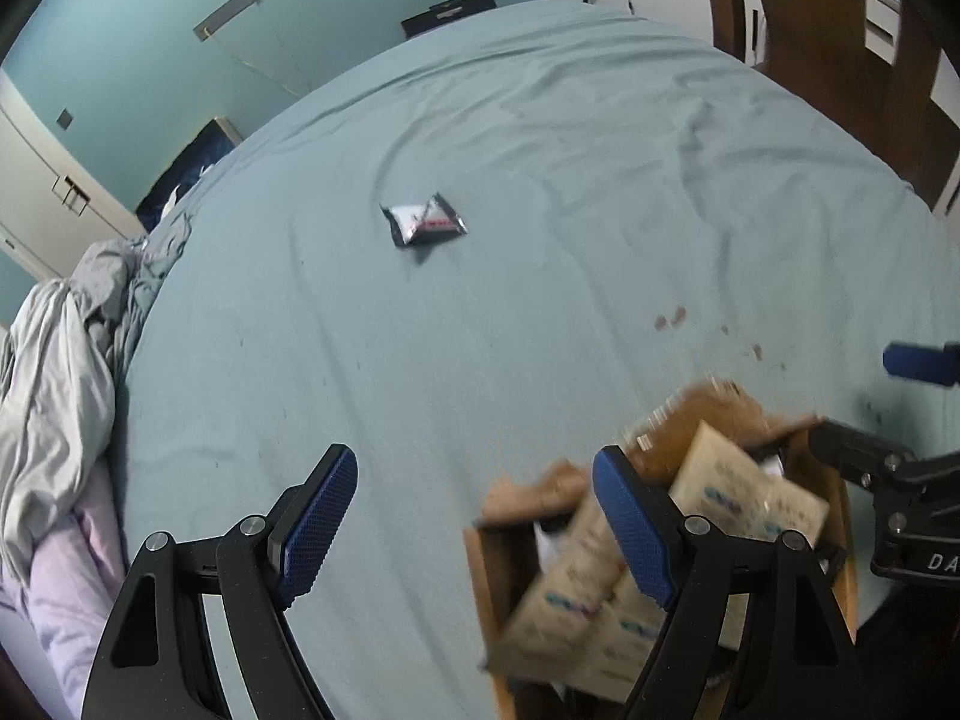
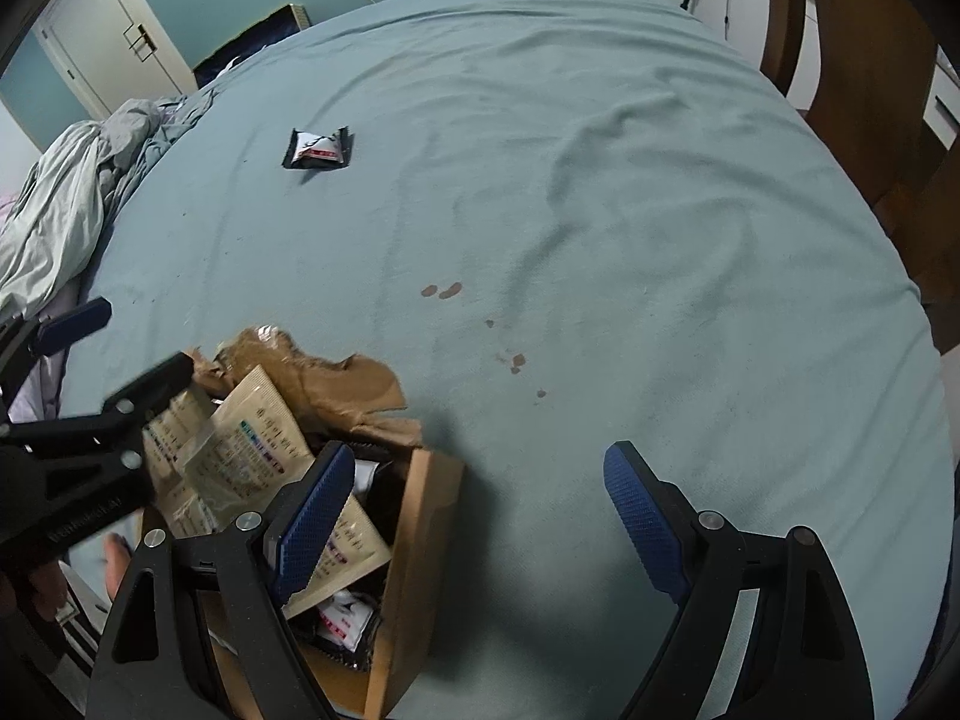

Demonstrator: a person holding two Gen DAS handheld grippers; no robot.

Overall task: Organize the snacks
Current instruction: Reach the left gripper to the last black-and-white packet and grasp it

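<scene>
One small black-and-white snack packet (image 1: 425, 221) (image 2: 319, 149) lies alone on the teal bed sheet, far ahead of both grippers. A brown cardboard box (image 2: 414, 546) (image 1: 487, 570) with torn flaps sits at the near edge, holding several beige sachets (image 2: 249, 450) (image 1: 744, 492) and a dark packet (image 2: 345, 621). My left gripper (image 1: 474, 531) is open and empty, its right finger over the box. My right gripper (image 2: 477, 519) is open and empty too, its left finger above the box.
Crumpled grey and pale bedding (image 1: 54, 396) (image 2: 72, 192) is heaped at the bed's left edge. A brown wooden frame (image 1: 840, 60) (image 2: 864, 60) rises at the right. Small brown stains (image 2: 441, 291) mark the sheet (image 2: 660, 240). White cupboards stand along the far wall.
</scene>
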